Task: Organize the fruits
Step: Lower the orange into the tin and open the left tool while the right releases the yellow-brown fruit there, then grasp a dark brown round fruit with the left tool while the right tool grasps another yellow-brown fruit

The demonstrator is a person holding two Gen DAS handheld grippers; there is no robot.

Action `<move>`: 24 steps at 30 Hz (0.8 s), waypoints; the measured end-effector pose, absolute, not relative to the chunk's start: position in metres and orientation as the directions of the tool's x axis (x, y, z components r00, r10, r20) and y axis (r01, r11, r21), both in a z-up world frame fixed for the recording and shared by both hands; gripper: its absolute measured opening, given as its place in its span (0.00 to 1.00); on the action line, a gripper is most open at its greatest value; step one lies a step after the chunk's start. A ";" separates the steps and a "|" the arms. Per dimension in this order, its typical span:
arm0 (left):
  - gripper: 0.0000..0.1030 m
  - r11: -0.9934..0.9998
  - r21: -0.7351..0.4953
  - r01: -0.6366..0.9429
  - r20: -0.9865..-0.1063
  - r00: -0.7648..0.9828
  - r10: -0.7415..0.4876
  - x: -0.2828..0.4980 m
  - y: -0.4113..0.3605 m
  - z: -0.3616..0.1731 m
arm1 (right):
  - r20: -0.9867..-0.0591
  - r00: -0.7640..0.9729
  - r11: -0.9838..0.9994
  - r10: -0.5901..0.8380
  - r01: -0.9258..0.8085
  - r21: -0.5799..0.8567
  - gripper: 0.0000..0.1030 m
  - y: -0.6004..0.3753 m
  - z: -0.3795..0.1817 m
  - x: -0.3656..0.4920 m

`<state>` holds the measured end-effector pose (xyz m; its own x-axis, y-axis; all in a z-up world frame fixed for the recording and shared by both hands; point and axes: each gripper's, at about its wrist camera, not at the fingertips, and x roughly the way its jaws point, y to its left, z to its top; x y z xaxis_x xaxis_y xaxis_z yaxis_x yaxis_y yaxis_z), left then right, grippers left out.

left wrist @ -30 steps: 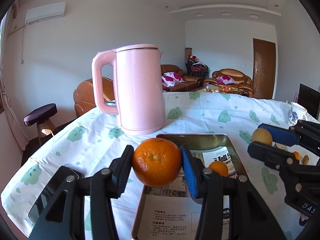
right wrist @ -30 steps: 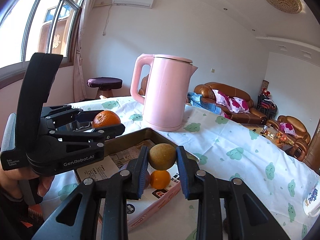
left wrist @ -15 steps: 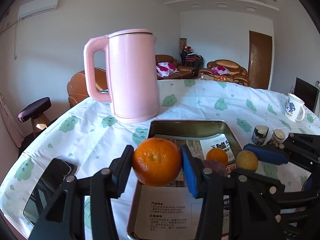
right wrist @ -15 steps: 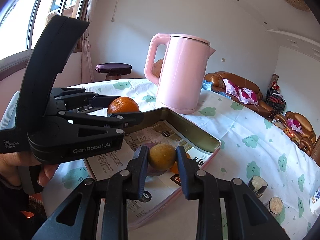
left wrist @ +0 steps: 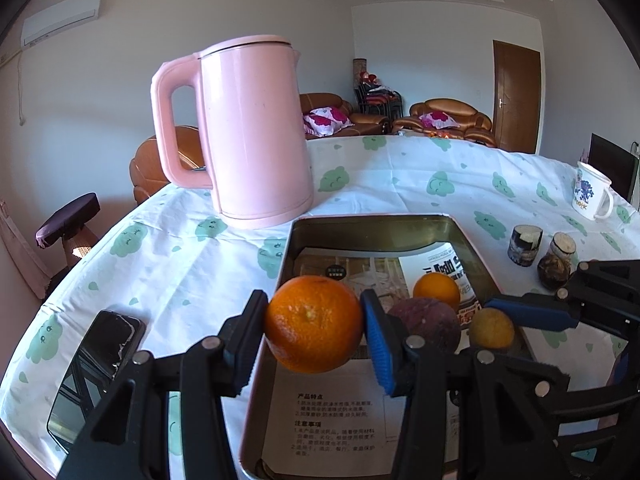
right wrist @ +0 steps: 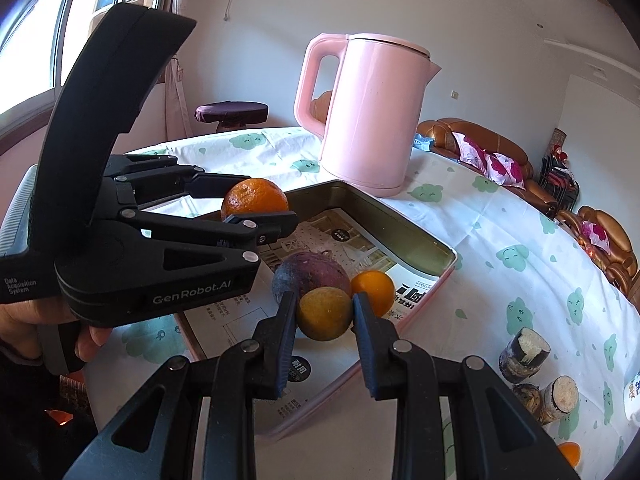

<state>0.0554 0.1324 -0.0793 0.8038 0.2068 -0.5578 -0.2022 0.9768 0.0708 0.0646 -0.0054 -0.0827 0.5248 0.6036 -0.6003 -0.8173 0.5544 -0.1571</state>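
My left gripper [left wrist: 314, 324] is shut on a large orange [left wrist: 313, 323] and holds it above the near left part of the metal tray [left wrist: 376, 226]. The orange also shows in the right wrist view [right wrist: 254, 199]. My right gripper [right wrist: 325, 314] is shut on a small yellow-brown fruit [right wrist: 325, 313], low over the tray [right wrist: 408, 236]; it shows in the left wrist view [left wrist: 491, 328] too. In the tray lie a dark purple fruit [left wrist: 426, 326] [right wrist: 310, 276] and a small orange [left wrist: 436, 290] [right wrist: 374, 286] on printed paper.
A pink kettle [left wrist: 252, 132] stands behind the tray. A phone [left wrist: 94, 372] lies at the left. Cut cane pieces [left wrist: 525, 240] [right wrist: 524, 354] and a round dark fruit [left wrist: 554, 272] lie right of the tray. A mug [left wrist: 592, 196] stands far right. Another small orange [right wrist: 568, 453] lies near the right edge.
Both grippers have dropped lower toward the tray with their fruits. The right gripper has moved in over the tray, beside the purple fruit and small orange.
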 end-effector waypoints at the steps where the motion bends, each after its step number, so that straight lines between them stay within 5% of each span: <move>1: 0.48 0.977 0.073 -0.200 -0.561 0.802 0.206 0.056 0.132 -0.080 | -0.604 0.523 0.555 0.601 -0.817 -0.156 0.29 -0.005 -0.083 0.065; 13: 0.49 0.975 0.091 -0.200 -0.562 0.799 0.216 0.055 0.129 -0.082 | -0.617 0.525 0.565 0.587 -0.811 -0.152 0.30 -0.003 -0.086 0.069; 15: 0.50 0.974 0.093 -0.204 -0.556 0.801 0.221 0.054 0.129 -0.082 | -0.615 0.527 0.570 0.587 -0.808 -0.149 0.36 -0.004 -0.086 0.070; 18: 0.57 0.974 0.094 -0.207 -0.548 0.806 0.224 0.052 0.129 -0.080 | -0.608 0.532 0.572 0.589 -0.806 -0.152 0.45 -0.005 -0.085 0.068; 24: 0.72 0.975 0.058 -0.216 -0.500 0.839 0.215 0.040 0.132 -0.068 | -0.583 0.566 0.597 0.582 -0.785 -0.166 0.45 -0.010 -0.081 0.066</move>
